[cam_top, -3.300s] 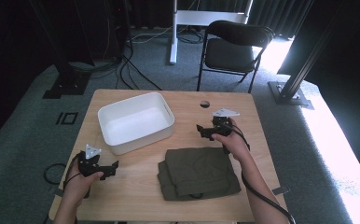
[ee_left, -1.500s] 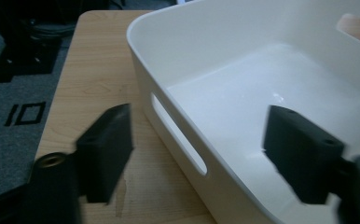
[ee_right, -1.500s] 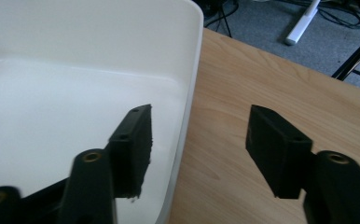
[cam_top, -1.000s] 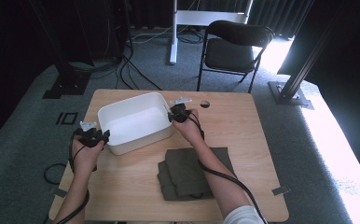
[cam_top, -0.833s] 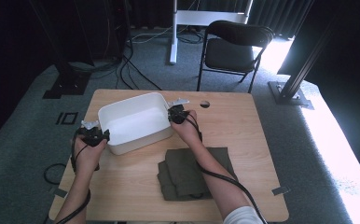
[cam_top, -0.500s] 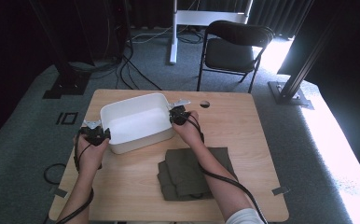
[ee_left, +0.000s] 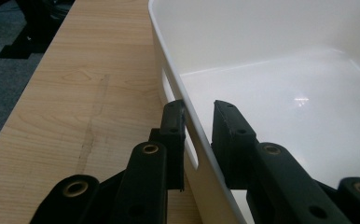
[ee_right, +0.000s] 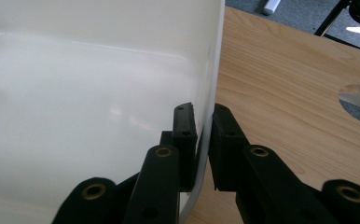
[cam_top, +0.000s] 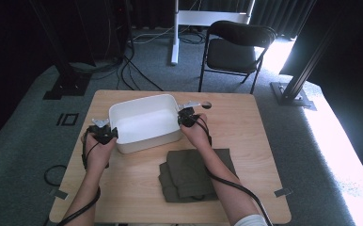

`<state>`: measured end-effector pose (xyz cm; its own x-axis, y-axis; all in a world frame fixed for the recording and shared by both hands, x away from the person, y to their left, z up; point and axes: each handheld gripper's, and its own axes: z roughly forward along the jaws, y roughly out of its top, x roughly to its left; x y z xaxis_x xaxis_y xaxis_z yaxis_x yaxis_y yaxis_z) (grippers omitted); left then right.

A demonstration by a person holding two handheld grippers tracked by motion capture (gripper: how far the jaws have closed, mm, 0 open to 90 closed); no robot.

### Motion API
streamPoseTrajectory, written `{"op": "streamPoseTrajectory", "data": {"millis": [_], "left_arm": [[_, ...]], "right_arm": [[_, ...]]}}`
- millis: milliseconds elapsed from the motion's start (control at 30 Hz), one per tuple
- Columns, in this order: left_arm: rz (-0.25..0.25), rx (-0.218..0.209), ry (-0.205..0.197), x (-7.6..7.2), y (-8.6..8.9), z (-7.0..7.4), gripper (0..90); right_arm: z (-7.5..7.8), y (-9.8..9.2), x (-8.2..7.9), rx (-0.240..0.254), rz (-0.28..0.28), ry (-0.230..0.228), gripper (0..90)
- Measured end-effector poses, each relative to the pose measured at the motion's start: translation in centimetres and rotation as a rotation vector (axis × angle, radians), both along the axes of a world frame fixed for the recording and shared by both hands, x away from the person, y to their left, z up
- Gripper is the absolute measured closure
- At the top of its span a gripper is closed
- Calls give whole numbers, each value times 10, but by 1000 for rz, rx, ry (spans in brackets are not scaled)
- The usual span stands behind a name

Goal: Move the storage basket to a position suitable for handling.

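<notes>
On the light wooden bench [cam_top: 245, 141], I have my left gripper [cam_top: 103, 133] and right gripper [cam_top: 186, 117] clamped on opposite rims of the white rectangular plastic tub [cam_top: 144, 123], jaws just closed, ready for a balanced two-handed lift.

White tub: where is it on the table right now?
In the high view the white tub sits at the table's far-left middle, just beyond the folded olive cloth, with the left gripper and right gripper clamped on opposite end walls.

One white tub [cam_top: 144, 123], one folded olive cloth [cam_top: 196, 174], two hand-held grippers: left [cam_top: 108, 134], right [cam_top: 183, 118]; one chair [cam_top: 238, 49].
</notes>
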<state>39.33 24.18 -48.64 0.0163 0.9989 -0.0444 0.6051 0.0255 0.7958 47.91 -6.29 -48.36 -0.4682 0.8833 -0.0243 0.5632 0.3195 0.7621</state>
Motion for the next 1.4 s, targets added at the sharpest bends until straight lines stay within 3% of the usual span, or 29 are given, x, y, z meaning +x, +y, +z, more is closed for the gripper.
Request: {"op": "streamPoseTrajectory", "data": {"millis": [467,1067,1400], "left_arm": [[-51,-14,2,13,-29,0,765],[-133,19,16,30,-70,1,764],[-171,10,11,38,-92,0,762]], "right_arm": [[0,-33,-6,8,-65,5,822],[0,-79,-11,16,-131,15,820],[-1,-102,-15,32,-172,14,823]]}}
